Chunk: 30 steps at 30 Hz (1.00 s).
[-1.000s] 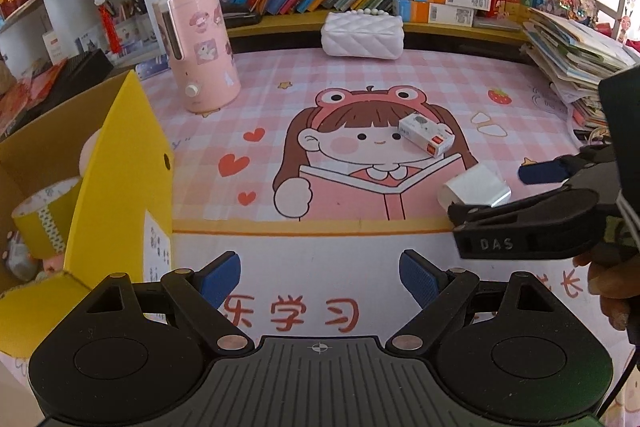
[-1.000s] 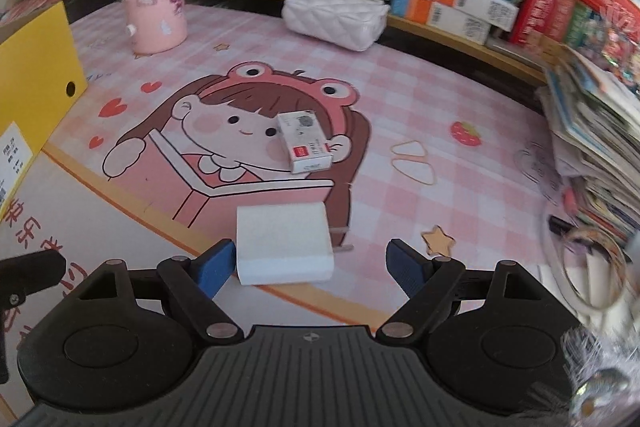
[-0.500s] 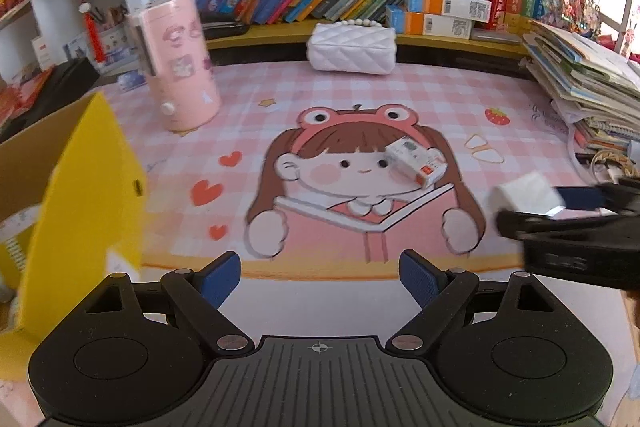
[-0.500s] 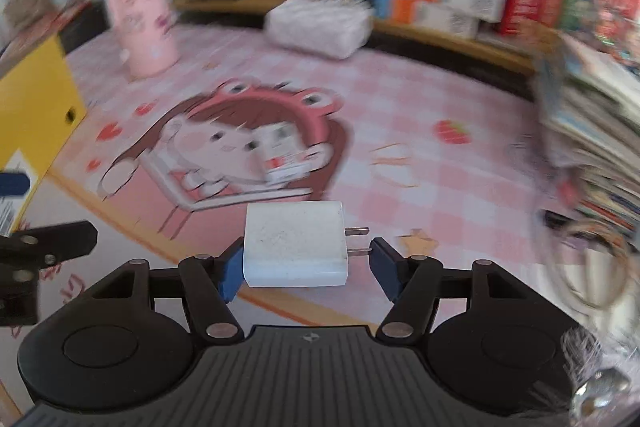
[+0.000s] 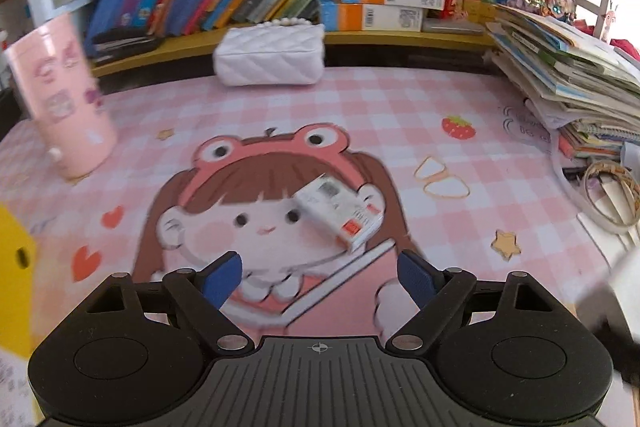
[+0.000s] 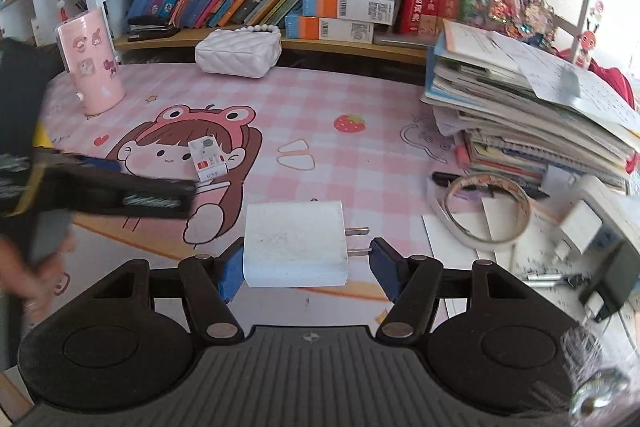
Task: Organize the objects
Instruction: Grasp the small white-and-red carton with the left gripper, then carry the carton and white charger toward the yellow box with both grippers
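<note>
Hovering level, right tool [image 6: 308,265] pinching white charger [image 6: 295,243] above mat [image 6: 360,155].

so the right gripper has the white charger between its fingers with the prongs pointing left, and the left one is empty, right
Not quite: the prongs point right, not left. The right wrist view shows the white charger between the fingers of the right gripper, its two metal prongs sticking out toward the right-hand finger. The rest stands: in the left wrist view the left gripper is open with nothing between its fingers.

Ahead of my left claw, the pink cartoon desk mat [image 5: 400,115] carries a small white box [image 5: 338,213], a pink cup [image 5: 60,99] far left, a white quilted purse [image 5: 270,57] beyond.
</note>
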Each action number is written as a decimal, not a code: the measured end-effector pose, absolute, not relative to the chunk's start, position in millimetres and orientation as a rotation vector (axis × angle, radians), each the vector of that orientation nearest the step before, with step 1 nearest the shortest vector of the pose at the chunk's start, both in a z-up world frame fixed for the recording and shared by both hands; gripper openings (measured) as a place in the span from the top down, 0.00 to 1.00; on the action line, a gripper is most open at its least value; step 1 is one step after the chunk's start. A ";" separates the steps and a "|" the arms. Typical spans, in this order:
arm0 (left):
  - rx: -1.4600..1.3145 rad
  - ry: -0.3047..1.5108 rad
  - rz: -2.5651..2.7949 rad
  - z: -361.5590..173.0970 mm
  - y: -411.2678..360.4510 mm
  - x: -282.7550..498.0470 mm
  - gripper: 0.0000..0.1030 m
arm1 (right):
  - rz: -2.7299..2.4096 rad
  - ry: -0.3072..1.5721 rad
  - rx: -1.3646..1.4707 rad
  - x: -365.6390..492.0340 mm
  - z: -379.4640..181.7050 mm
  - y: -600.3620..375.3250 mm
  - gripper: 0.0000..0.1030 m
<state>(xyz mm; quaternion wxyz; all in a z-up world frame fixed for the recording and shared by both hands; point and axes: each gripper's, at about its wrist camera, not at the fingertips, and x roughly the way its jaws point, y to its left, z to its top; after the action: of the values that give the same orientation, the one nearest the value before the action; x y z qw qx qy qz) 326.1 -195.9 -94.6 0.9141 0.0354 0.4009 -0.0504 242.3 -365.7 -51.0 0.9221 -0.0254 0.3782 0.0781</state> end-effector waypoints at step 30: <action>-0.035 0.719 -0.179 -54.1 -161.9 279.4 0.45 | 0.170 0.794 -0.088 220.5 -46.7 -339.9 0.40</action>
<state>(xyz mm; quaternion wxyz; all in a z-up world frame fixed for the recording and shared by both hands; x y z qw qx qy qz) 279.4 -161.9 -54.1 0.9321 -0.0171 0.3511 -0.0872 220.5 -339.9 -46.7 0.9178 -0.0428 0.3859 0.0827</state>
